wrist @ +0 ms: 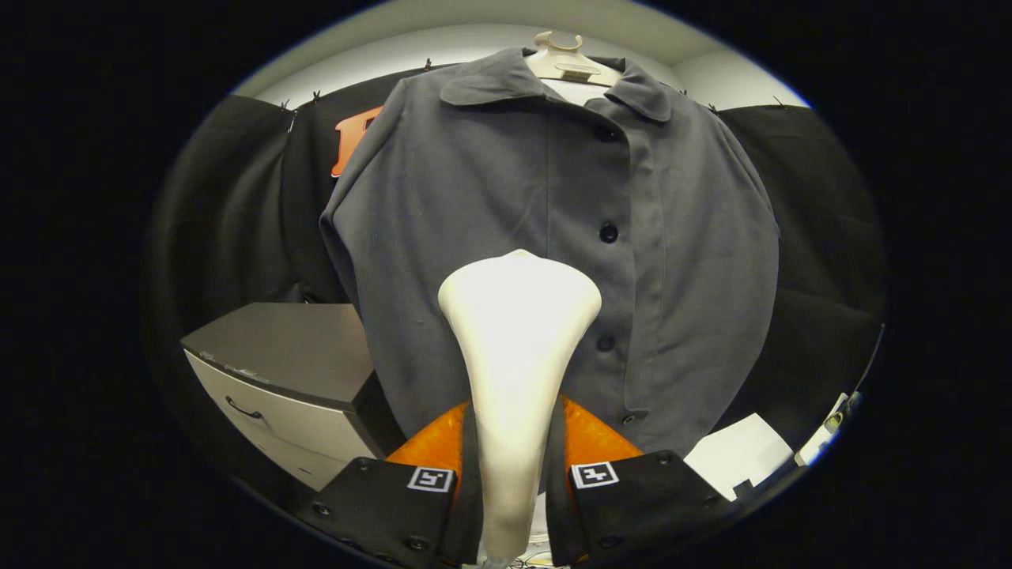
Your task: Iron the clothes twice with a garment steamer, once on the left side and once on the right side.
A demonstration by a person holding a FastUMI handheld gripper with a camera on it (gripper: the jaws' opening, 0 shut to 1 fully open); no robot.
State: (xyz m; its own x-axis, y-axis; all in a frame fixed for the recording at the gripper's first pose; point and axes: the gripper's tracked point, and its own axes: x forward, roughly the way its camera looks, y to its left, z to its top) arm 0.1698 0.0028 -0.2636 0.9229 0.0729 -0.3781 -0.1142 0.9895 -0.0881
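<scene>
Steamer: the white garment steamer (518, 371) is standing upright between the two fingers, its narrow neck running down between them and its wide rounded head flaring out above, just in front of the shirt's lower front.
Gripper: the gripper (512, 482) is clamping the steamer's neck, with both fingers (395, 506) pressing against it from either side; each finger is carrying a small square black-and-white marker on its top face.
Shirt: a dark grey button-front shirt (474, 205) is hanging beyond the steamer, facing the camera, collar spread open, with dark buttons running down the placket just to the side of the steamer's head.
Hanger: a pale hanger (565, 63) is showing at the open collar, carrying the shirt by its shoulders.
Surface: a grey cabinet (277, 371) with a flat dark top and a drawer with a dark handle is standing beside the shirt's hem; on the other side, a white sheet (739, 454) is lying low near the hem.
Room: black cloth (229, 221) is hanging behind the shirt as the booth wall, with a pale ceiling (474, 32) showing above it.
Writing: nothing readable is showing.
</scene>
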